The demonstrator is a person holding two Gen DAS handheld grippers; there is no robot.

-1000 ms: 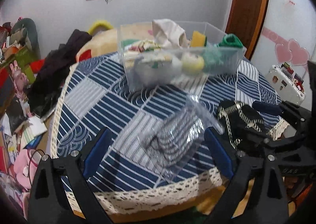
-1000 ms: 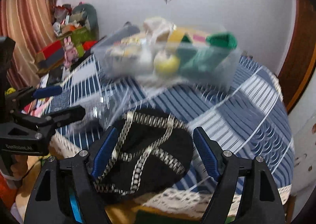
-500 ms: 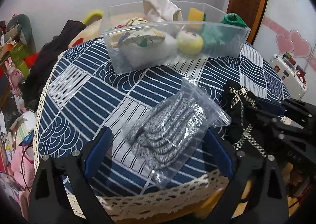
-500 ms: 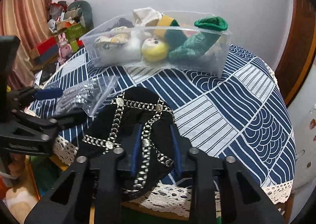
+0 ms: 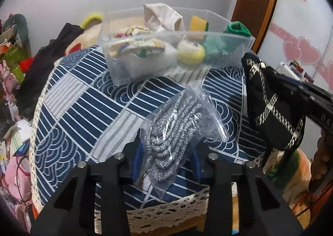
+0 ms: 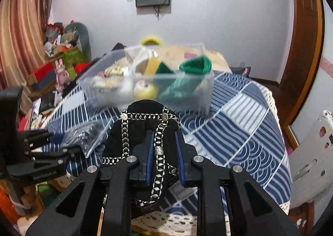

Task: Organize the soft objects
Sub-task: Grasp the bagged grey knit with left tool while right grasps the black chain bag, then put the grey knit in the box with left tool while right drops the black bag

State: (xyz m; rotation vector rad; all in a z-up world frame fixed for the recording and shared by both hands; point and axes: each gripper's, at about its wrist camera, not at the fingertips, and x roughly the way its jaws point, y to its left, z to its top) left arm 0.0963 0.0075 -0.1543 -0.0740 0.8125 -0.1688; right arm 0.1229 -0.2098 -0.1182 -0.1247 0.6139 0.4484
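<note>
My left gripper (image 5: 166,157) is shut on a clear bag of grey knit cloth (image 5: 174,125) near the front edge of the blue patterned tablecloth (image 5: 83,111). My right gripper (image 6: 163,152) is shut on a black pouch with silver chain trim (image 6: 143,123) and holds it lifted above the table; the pouch also shows in the left wrist view (image 5: 270,102). A clear plastic bin (image 5: 166,52) at the back of the table holds several soft items: a cream cloth, a yellow sponge, a yellow ball, a green knit piece. The bin also shows in the right wrist view (image 6: 187,94).
The round table has a lace hem (image 5: 166,215) at its front edge. Clutter and toys (image 5: 12,69) lie to the left. A dark garment (image 5: 47,63) hangs off the far left side. A wooden door frame (image 6: 301,38) stands at the right.
My left gripper has closed on the bagged grey cloth. My right gripper, shut on the black pouch, has lifted it off the table towards the bin.
</note>
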